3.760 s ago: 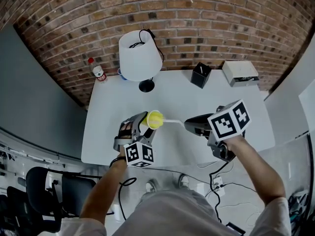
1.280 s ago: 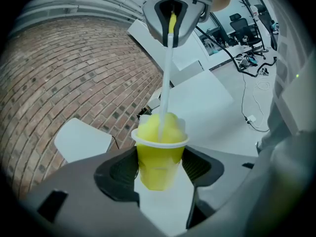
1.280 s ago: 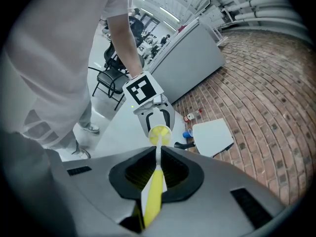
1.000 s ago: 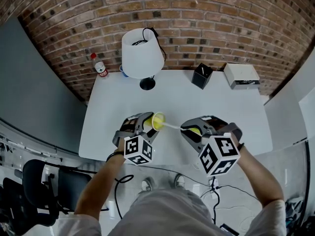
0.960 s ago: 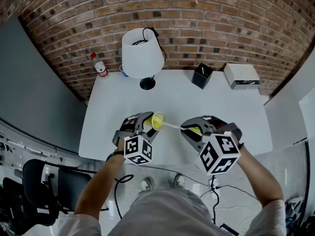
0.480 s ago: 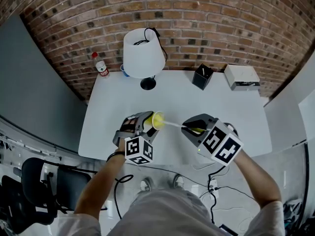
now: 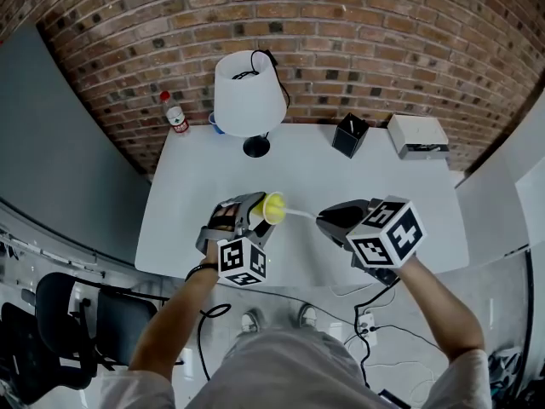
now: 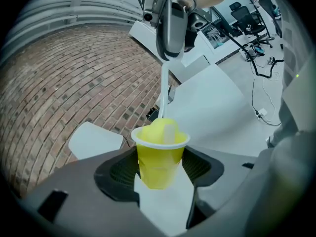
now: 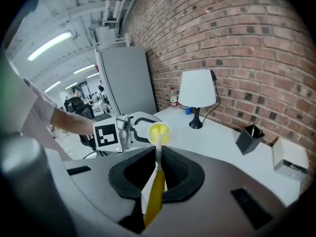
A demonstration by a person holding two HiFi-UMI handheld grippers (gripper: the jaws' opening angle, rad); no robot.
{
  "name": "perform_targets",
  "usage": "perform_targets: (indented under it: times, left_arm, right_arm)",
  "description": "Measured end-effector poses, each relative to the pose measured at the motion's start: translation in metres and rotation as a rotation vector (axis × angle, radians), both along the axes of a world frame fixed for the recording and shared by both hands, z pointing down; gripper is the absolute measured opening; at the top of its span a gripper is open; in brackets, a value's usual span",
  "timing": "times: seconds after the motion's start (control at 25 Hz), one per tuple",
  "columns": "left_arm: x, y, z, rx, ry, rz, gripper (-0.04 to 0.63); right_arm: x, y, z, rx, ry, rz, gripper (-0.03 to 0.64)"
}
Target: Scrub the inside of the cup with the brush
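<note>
— Left hand-held gripper (image 7: 254, 215) is clamped on the yellow cup (image 7: 273, 208), jaws wide round its sides, holding it tipped sideways in the air above the white surface (image 7: 400, 186). And the other one?
— Right hand-held gripper (image 9: 158, 174) is shut tight on the yellow handle of the brush (image 9: 154, 194). The thin white stem runs across, and the yellow head sits inside the cup's mouth.
— What worries you?
— The cup looks thin-walled to me. Push the brush in too hard and it could slide back out of the jaws, or buckle. The stem looks slender too, so a sideways shove might bend it or pop the head out over the rim.
— Any writing to read?
— None legible. Each hand-held gripper carries a marker cube (image 7: 243, 262) of black-and-white squares, and the bottle (image 7: 174, 123) beside the lamp (image 7: 247, 96) has a red label, too small to make out
</note>
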State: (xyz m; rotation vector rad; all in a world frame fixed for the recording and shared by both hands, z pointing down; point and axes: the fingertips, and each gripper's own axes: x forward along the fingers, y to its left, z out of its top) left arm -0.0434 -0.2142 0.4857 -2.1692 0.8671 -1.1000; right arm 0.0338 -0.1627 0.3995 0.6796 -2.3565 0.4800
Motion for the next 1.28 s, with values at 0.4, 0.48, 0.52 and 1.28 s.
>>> perform_targets:
  times: [0.4, 0.48, 0.52, 1.28]
  left_arm:
    - [0.0, 0.0, -0.001, 0.039, -0.023, 0.005, 0.285]
    - [0.001, 0.0, -0.002, 0.047, -0.028, 0.01, 0.285]
    - [0.001, 0.0, -0.002, 0.049, -0.03, 0.013, 0.285]
    - [-0.028, -0.009, 0.013, 0.014, -0.044, -0.05, 0.285]
  right_arm:
    - [0.006, -0.003, 0.006, -0.286, -0.226, 0.173, 0.034]
    - [0.007, -0.004, 0.006, -0.313, -0.251, 0.188, 0.034]
    - [0.007, -0.004, 0.005, -0.314, -0.251, 0.19, 0.034]
    - [0.024, 0.003, -0.006, -0.251, -0.215, 0.172, 0.026]
